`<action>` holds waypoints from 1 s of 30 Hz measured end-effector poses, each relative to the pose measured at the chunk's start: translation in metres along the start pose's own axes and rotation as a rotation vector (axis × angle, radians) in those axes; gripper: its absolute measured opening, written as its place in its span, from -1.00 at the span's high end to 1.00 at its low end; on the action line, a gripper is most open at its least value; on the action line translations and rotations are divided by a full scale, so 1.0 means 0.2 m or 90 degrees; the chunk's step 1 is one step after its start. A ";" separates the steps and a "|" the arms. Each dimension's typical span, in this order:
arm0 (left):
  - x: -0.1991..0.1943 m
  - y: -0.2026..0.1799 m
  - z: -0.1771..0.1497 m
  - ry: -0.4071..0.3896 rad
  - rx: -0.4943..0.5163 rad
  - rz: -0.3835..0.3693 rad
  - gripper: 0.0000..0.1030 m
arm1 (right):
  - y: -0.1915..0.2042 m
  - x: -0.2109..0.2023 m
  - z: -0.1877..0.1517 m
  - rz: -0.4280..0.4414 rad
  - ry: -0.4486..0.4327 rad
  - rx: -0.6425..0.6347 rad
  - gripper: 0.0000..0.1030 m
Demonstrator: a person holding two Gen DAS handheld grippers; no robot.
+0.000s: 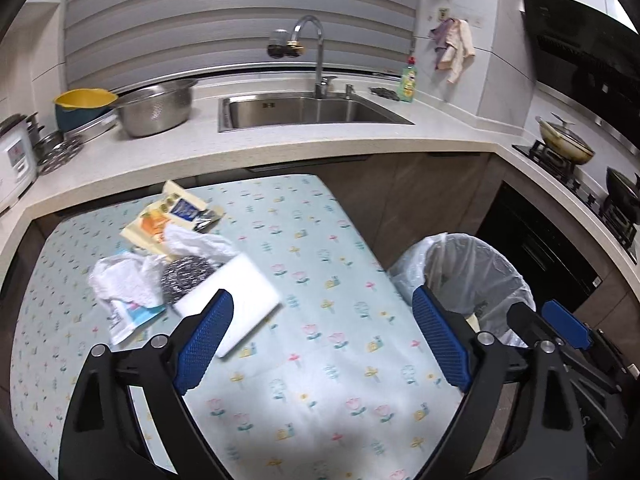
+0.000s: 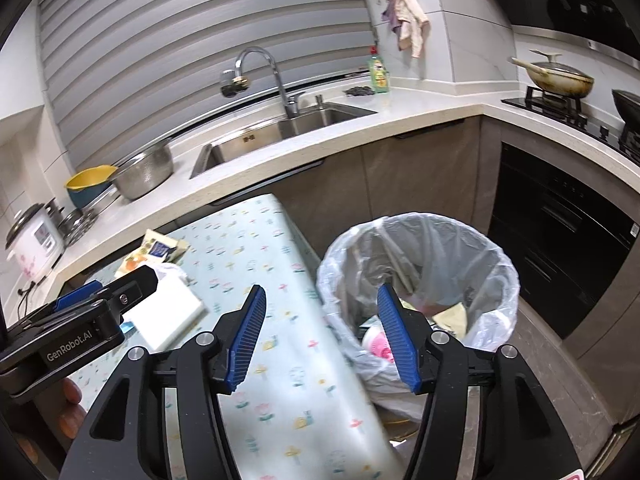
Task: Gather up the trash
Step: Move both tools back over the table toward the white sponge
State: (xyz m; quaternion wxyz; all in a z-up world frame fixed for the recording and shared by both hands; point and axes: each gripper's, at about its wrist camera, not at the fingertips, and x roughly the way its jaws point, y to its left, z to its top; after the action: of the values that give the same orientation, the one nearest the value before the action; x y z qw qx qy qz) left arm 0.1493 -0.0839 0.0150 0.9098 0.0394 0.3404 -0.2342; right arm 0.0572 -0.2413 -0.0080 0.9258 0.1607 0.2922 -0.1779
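Trash (image 1: pixel 168 264) lies heaped on the desk (image 1: pixel 320 280): crumpled paper, a scouring ball, a white sponge block, wrappers. Beside the desk stands the lined bin (image 2: pixel 420 280). Left tongs (image 1: pixel 320 336) and right tongs (image 2: pixel 322 338) are released, grasping nothing.

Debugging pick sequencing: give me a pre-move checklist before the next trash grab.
1. Left tool empty, jaws apart: ok.
2. Right tool empty, jaws apart: ok.
3. Trash left on the table: not ok; crumpled paper, steel scourer, white block and snack wrapper remain.
4. Bin liner open, room inside: ok.
5. Path from left tool to the pile clear: ok.
6. Whether scourer and white block count as trash: cannot tell.
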 end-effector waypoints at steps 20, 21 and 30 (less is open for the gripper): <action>-0.09 0.86 -0.19 0.038 -0.165 0.113 -0.81 | 0.68 0.14 -0.16 0.091 0.070 -0.082 -0.51; -0.09 0.89 -0.20 0.039 -0.168 0.120 -0.81 | 0.70 0.16 -0.17 0.094 0.074 -0.084 -0.52; -0.03 1.11 -0.25 0.050 -0.187 0.153 -0.81 | 0.92 0.37 -0.21 0.114 0.129 -0.066 -0.61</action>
State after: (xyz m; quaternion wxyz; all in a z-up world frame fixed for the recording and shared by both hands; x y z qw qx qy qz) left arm 0.2157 0.1277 -0.0385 0.9131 -0.0444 0.3991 -0.0701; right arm 0.1715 -0.0787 -0.0486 0.9107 0.1551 0.3777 -0.0619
